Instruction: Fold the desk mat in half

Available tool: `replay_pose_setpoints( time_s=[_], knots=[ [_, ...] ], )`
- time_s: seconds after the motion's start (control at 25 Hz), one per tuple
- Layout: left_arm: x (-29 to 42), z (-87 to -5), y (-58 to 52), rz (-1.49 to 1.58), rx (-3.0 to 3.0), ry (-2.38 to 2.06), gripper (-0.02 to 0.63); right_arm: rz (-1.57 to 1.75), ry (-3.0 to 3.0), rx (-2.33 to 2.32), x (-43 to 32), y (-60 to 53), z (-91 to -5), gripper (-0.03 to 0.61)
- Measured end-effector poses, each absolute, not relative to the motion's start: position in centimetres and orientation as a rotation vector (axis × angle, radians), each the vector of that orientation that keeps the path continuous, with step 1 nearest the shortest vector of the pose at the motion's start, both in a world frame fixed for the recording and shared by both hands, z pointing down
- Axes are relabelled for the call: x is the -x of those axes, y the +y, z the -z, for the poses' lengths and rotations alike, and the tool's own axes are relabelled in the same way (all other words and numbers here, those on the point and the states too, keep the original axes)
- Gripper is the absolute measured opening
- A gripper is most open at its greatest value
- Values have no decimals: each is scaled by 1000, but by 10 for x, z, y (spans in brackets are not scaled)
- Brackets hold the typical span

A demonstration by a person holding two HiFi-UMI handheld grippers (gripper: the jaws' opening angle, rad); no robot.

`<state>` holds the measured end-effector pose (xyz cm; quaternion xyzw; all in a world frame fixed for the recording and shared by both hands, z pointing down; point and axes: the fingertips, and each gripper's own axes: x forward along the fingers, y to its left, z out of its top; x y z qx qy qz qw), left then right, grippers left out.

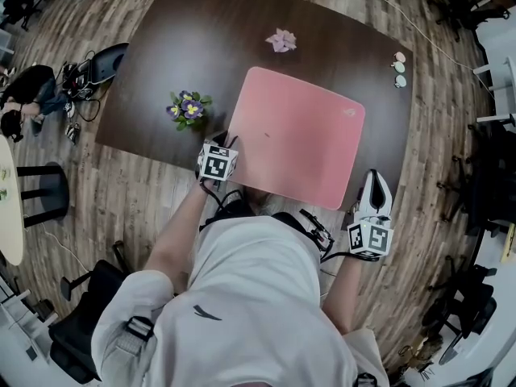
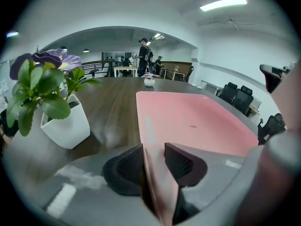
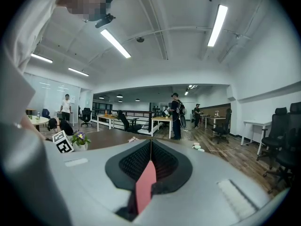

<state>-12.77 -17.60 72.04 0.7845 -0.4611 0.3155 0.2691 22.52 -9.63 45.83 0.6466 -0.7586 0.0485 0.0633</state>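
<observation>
A pink desk mat (image 1: 298, 135) lies flat on the dark wooden table (image 1: 161, 63), its near edge at the table's front. My left gripper (image 1: 228, 143) is at the mat's near left corner. In the left gripper view the mat's lifted edge (image 2: 160, 192) stands between the jaws of that gripper (image 2: 154, 161), against the left pad (image 2: 129, 166), with a gap to the right pad (image 2: 181, 163). My right gripper (image 1: 373, 176) is at the near right corner. In the right gripper view that gripper (image 3: 150, 160) is shut on a strip of the pink mat (image 3: 146, 187).
A small potted purple flower (image 1: 187, 109) stands just left of the mat, close to my left gripper; its white pot (image 2: 66, 126) shows there too. A pink paper flower (image 1: 281, 40) lies at the back. Small round discs (image 1: 400, 68) lie at the table's right edge. A black stool (image 1: 44, 192) stands on the floor, left.
</observation>
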Motion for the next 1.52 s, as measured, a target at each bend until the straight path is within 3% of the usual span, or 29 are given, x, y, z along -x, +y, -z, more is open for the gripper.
replay_pose_setpoints(
  time_s=[0.48,1.04,1.52],
  knots=[
    [127,-722,-172,-871,-1997,-1268,138,-162,-2310,-1925,-218,-96,-461,9],
    [123,-711,-174,-706,-1981,-1322,64,-191,-2295,-1957,-228,-80,-464,8],
    [65,-630,-172,-482,-2209,-1155,63,-197,-2300,-1971,-234,-85,-466,8]
  ],
)
